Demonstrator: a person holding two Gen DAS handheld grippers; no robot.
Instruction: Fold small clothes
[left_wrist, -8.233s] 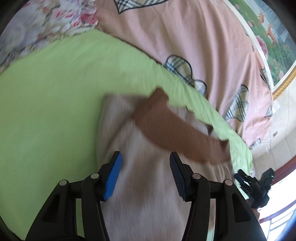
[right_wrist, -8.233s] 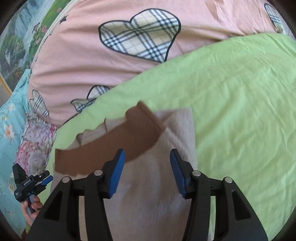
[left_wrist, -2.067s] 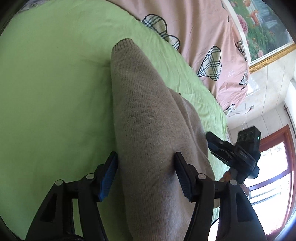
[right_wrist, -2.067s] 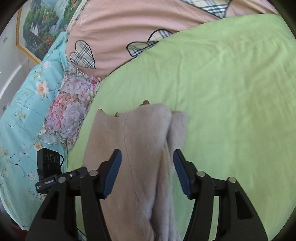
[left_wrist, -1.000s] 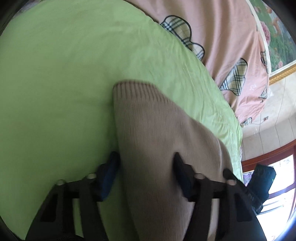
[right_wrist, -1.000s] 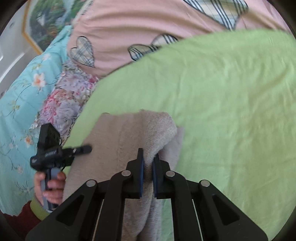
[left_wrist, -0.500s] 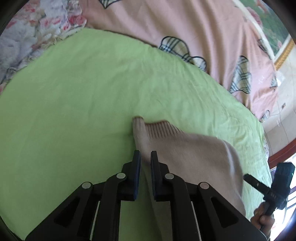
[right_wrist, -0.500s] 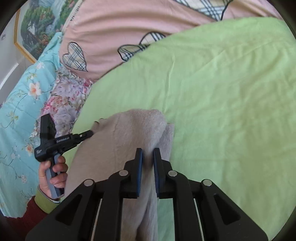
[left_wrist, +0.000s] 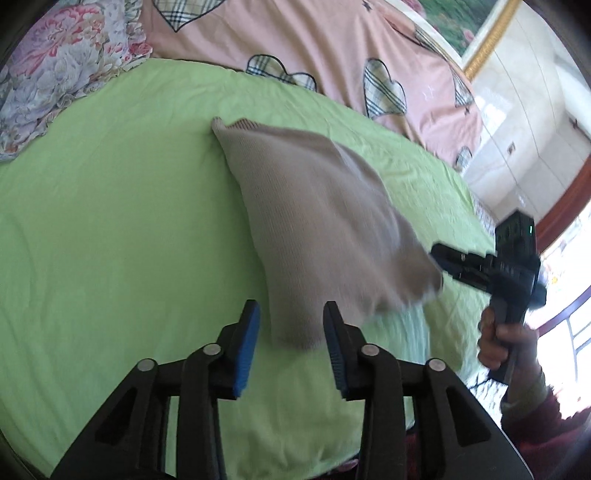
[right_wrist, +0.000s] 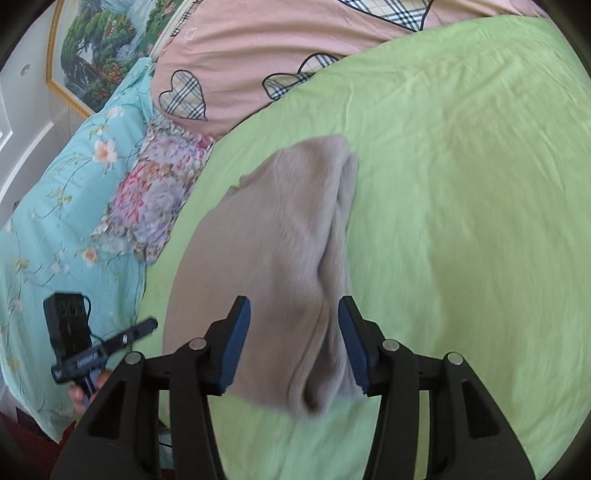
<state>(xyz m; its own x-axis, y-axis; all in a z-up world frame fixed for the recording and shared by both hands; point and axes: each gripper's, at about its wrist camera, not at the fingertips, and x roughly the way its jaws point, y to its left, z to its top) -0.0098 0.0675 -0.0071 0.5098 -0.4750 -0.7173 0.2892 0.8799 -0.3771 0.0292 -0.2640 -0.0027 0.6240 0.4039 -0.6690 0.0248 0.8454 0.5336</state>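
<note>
Bed w/ a light green sheet (left_wrist: 110, 206) fills most of both views. Behind it a pink quilt w/ plaid hearts (left_wrist: 332, 48), then a teal floral cover (right_wrist: 62, 206) and a ruffled floral pillow (right_wrist: 159, 199) at the far edge. Framed landscape painting (right_wrist: 99, 48) on the wall in the right wrist view.

Beige knit sweater (left_wrist: 317, 218) lies folded on the green sheet, roughly mid-bed, ribbed hem end pointing away in the left wrist view; edges blurred.

Left gripper (left_wrist: 291, 332): jaws opening, blue pads apart, near corner of the sweater between them, pads not pressing on it.

Right gripper (right_wrist: 295, 336): jaws opening too, pads well apart, folded sweater edge in the gap, not pinched.

Each view shows the other gripper just beside the sweater, w/ a hand (left_wrist: 506, 343) on the handle. Dark red sleeve (left_wrist: 532, 424) at frame edge.
</note>
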